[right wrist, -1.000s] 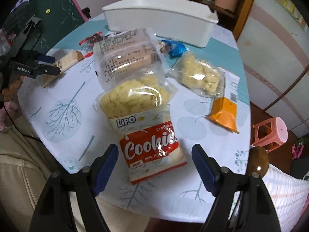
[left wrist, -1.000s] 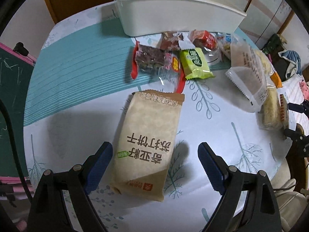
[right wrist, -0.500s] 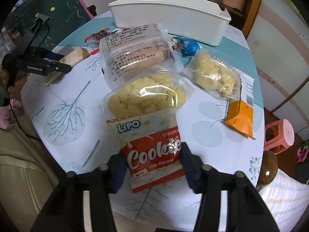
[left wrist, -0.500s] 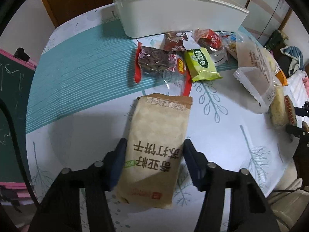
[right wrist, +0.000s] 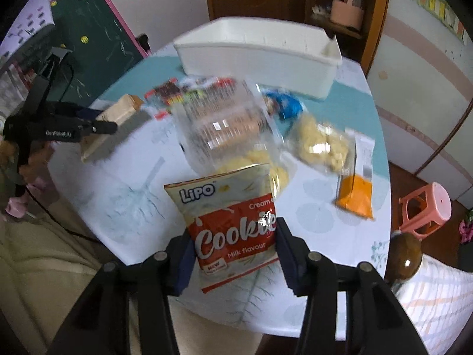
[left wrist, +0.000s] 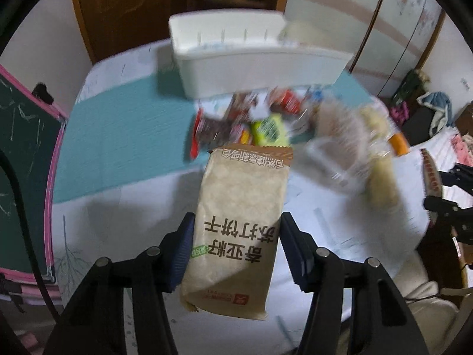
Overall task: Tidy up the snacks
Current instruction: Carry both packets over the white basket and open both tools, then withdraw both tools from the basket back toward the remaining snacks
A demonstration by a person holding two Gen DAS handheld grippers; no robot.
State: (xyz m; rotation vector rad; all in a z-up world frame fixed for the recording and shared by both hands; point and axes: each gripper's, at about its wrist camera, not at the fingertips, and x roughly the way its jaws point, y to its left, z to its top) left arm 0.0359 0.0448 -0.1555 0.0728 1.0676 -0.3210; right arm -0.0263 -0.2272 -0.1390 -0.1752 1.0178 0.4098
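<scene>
Snacks lie scattered on the tabletop (left wrist: pixel 124 201) in front of the white bin (left wrist: pixel 254 68), the landmark for all that follows.

Left wrist view: the left gripper (left wrist: pixel 236 248) has its jaws clamped on the lower sides of a brown cracker pack (left wrist: pixel 239 222), having just closed on it. The pack stands out ahead of the jaws and points toward the white bin, its far end near the small wrappers (left wrist: pixel 260 124) heaped just in front of the bin's near wall. Judged step: carry the pack to the bin. The grip is low on a long pack, so the free end may sag or swing. A level, unhurried carry that passes above the heap would suit, with release only once the pack is over the bin's opening.

Right wrist view: the right gripper (right wrist: pixel 235 248) is likewise clamped, after just closing, on the red foot of a cookie bag (right wrist: pixel 233 222), on the side of the tabletop away from the white bin (right wrist: pixel 260 59). A clear packet (right wrist: pixel 224 127) lies between bag and bin, and an orange-ended packet (right wrist: pixel 354 195) to the right. The bag is soft and loosely filled, so it should be lifted clear of the clear packet first. The left gripper (right wrist: pixel 97 127) shows at the left, so the two carries should reach the bin at separate ends.
</scene>
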